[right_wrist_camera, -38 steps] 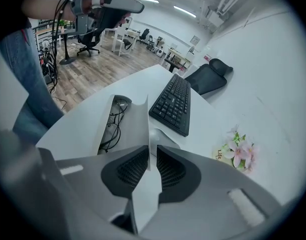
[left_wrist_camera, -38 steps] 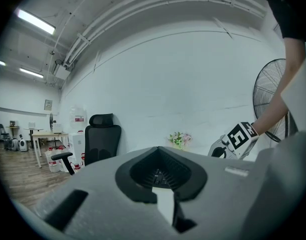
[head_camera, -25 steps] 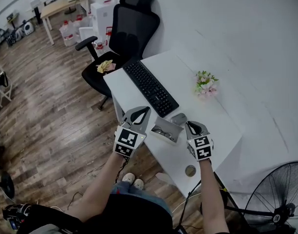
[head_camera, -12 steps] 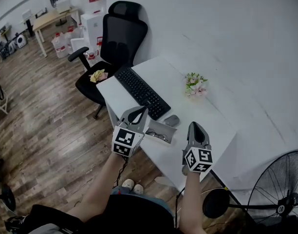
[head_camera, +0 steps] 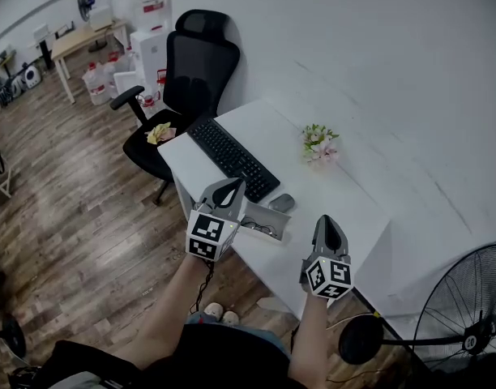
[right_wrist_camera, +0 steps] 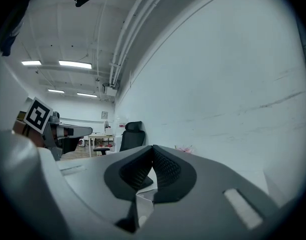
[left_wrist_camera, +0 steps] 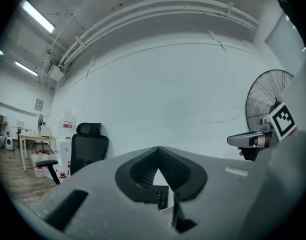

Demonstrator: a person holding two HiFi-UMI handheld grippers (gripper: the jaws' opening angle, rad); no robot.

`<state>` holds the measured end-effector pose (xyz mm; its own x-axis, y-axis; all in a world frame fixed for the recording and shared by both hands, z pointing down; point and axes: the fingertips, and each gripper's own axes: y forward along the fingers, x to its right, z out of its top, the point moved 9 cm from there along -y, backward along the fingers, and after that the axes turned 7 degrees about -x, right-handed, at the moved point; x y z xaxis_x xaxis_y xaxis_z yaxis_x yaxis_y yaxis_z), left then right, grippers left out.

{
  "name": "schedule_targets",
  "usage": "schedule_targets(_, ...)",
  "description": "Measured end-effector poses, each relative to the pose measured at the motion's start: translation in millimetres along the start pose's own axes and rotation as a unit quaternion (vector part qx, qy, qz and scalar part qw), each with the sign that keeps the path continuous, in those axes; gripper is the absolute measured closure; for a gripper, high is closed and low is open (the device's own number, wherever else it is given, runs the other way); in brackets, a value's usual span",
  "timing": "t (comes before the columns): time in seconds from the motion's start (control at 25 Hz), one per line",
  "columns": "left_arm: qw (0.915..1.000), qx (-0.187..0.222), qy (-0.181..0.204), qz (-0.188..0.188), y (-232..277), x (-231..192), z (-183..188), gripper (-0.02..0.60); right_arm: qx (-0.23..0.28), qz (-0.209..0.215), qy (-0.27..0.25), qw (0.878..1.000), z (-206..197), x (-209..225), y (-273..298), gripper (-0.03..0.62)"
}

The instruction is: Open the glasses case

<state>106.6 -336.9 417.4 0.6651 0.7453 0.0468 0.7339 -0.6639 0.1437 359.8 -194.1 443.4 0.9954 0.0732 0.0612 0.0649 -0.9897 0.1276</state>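
The glasses case (head_camera: 265,220) lies open on the white desk (head_camera: 345,209) near its front edge, with a pair of glasses (head_camera: 256,227) in it. My left gripper (head_camera: 234,186) hovers just left of the case, shut, with nothing between its fingertips. My right gripper (head_camera: 327,221) is raised off the desk's front edge, to the right of the case and apart from it, shut and empty. In the left gripper view the jaws (left_wrist_camera: 158,149) meet at their tips; in the right gripper view the jaws (right_wrist_camera: 153,148) are pressed together too.
A black keyboard (head_camera: 232,159) and a grey mouse (head_camera: 282,203) lie behind the case. A small bunch of flowers (head_camera: 319,144) stands near the wall. A black office chair (head_camera: 183,79) is at the desk's far end, and a floor fan (head_camera: 467,318) at lower right.
My right gripper has lifted and drawn back from the case toward the desk's front edge, rolling as it went. The left gripper has hardly moved. The case stays open.
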Motion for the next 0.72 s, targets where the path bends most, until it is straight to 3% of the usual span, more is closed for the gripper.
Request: schedule_targets(0.72,1.0,-0.004,0.005,0.0,-1.9,4.0,0.7,0.574,0.007,0.006,0.013,1.0,3.6,-4.6,-3.4,0.588)
